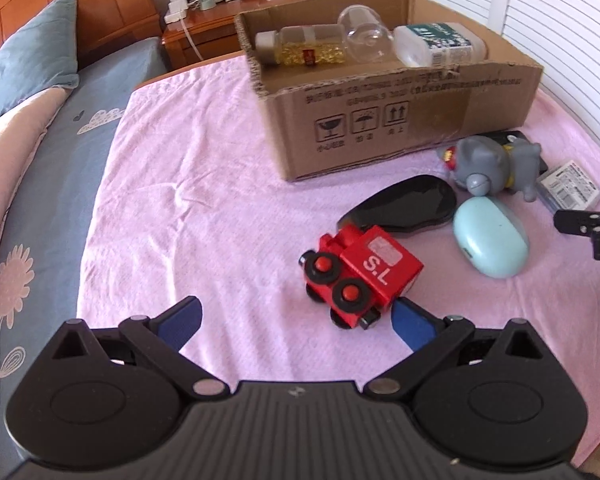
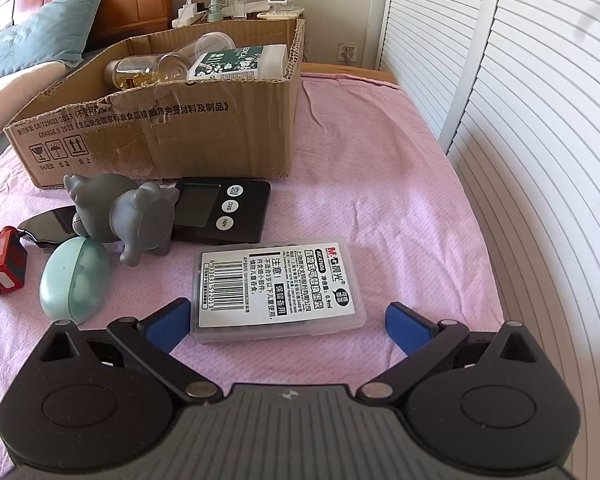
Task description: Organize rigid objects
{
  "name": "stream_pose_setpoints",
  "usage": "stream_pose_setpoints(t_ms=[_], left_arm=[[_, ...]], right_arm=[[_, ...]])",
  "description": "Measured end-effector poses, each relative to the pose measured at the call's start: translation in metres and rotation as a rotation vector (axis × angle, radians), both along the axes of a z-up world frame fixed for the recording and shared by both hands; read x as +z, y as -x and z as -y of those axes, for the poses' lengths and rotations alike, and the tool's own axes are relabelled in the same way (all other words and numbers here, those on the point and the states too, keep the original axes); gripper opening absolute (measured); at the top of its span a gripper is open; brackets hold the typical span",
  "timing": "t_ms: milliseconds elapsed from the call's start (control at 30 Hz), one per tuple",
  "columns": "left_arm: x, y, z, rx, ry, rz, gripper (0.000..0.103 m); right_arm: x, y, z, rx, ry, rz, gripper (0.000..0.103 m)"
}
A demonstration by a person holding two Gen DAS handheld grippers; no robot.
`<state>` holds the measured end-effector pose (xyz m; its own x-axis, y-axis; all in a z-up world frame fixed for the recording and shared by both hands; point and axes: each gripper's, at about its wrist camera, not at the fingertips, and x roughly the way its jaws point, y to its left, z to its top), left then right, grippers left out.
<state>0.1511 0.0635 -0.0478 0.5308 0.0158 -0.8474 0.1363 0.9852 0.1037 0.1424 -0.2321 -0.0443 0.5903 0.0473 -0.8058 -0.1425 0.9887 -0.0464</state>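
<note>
left tongs (image 1: 296,320): black ribbed body | blue pads | silver rivets | right tongs (image 2: 288,320): identical build

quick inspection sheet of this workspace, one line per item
surface: pink cloth spread on a bed
job's things: red train, mint case, grey toy, black timer, black oval, clear labelled box lie loose; bottles and a cup in the carton
clutter: nothing seen
grippers: left gripper open by the train; right gripper open around the clear box
cables: white lead at the nightstand
surroundings: headboard, pillow, louvred doors
</note>
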Motion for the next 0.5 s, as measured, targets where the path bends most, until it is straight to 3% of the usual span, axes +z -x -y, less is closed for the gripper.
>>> stream_pose_setpoints(t_ms=[100,300,500], left_arm=[[-0.004,-0.003,-0.010,0.060,-0.018,-0.013,0.099],[0.001,-0.003,0.002,-0.006,0.125,-0.004,0.099],[-0.004,-0.013,0.017,0.007,0.116,0.015,0.095]], right_arm=[[0.000,-0.001,0.000,-0.003,0.001,0.000,0.103],[-0.001,0.000,-0.001,-0.004,0.000,0.008,0.103],[0.000,0.002,-0.001,-0.011,0.000,0.015,0.103]])
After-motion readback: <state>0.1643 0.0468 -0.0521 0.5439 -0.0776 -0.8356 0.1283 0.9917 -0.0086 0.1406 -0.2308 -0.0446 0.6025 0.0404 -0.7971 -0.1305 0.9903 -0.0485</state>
